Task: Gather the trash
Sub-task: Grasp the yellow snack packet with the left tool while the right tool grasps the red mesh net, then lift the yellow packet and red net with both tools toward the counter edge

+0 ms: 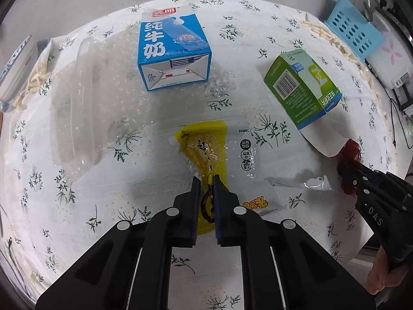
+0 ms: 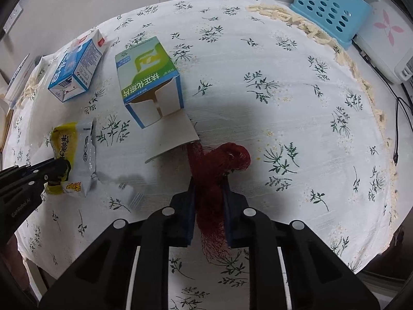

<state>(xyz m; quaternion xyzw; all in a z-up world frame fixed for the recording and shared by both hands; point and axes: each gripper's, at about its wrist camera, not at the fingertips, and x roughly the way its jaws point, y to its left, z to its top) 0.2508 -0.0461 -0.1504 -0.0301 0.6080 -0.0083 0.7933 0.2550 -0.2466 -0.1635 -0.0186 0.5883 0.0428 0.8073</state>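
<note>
Bench (image 2: 296,82) cloth lies open on my right, bare out to its fringed edge. My left fingers (image 1: 206,180) are clamped on the yellow snack wrapper (image 1: 206,144), near the front edge. My right fingers (image 2: 208,180) are closed on the red mesh bag (image 2: 224,160), beside the green carton (image 2: 147,77), whose end flap hangs open. Blue milk carton (image 1: 173,51) lies behind; blue basket (image 2: 333,7) stands at the far corner, contents unseen.

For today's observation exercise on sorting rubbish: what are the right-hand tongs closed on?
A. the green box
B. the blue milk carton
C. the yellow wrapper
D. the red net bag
D: the right tongs pinch the red net bag, while the left tongs grip the yellow wrapper.
</note>
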